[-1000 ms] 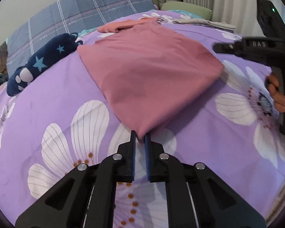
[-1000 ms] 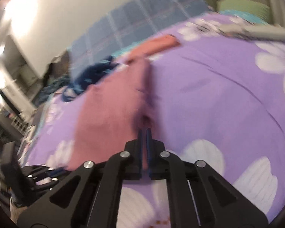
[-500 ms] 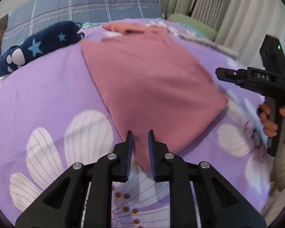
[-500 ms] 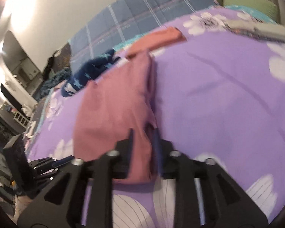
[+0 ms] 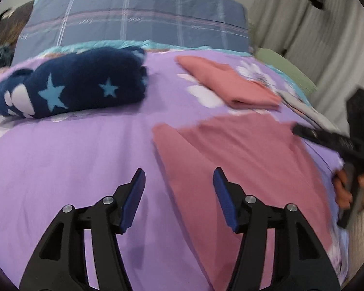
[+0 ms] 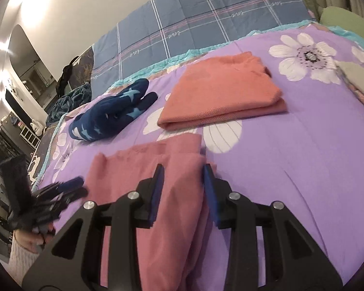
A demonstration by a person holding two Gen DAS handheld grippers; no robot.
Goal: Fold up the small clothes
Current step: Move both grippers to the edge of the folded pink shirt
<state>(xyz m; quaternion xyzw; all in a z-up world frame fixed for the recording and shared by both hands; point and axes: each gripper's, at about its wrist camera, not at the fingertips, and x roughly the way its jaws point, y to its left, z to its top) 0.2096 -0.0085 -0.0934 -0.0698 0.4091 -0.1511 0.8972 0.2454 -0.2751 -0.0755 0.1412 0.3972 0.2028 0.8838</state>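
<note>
Left gripper [image 5: 178, 181]: wide, holding nothing, above the purple bed cover [image 5: 72, 157] beside the pink garment's [image 5: 242, 169] left edge. Right gripper [image 6: 183, 181]: approx. half open, straddling that garment's right edge. Behind: navy star sock [image 6: 111, 111], folded orange cloth [image 6: 225, 92].

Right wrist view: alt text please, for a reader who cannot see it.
Open right tongs straddle a pink garment lying on a purple floral bedspread. Behind lie a folded coral garment and a navy star-print item; the left tongs show blurred at left.
</note>
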